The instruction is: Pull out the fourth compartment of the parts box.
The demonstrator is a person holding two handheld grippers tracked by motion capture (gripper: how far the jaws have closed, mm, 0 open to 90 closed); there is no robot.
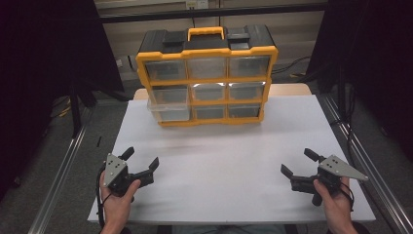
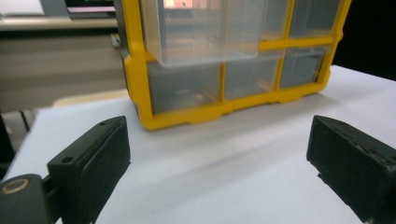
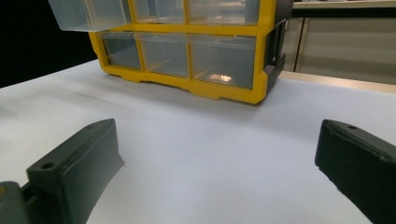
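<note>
Table (image 1: 224,165) under a white sheet takes up most of the high view, its wooden far edge peeking out behind the sheet. Darkness swallows both sides of the room, so little can be made out there beyond metal rails along the table's flanks.

At the far middle of the table stands a yellow and black drawer cabinet (image 1: 207,73) with a yellow carry handle on top and nine clear drawers in three rows. The left drawer of the middle row (image 1: 168,109) is pulled out toward the person and overhangs the one below it. In the left gripper view this open drawer (image 2: 205,32) is cut off by the top edge, and glare on the plastic keeps any contents from being told. In the right gripper view the cabinet's upper rows are cropped away.

The left gripper (image 1: 141,163) sits near the table's front left corner, held in a hand (image 1: 117,197), jaws spread wide with nothing between them. The right gripper (image 1: 299,163) is held near the front right corner by the other hand (image 1: 336,202), jaws likewise wide apart and empty. Both are well apart from the cabinet.
</note>
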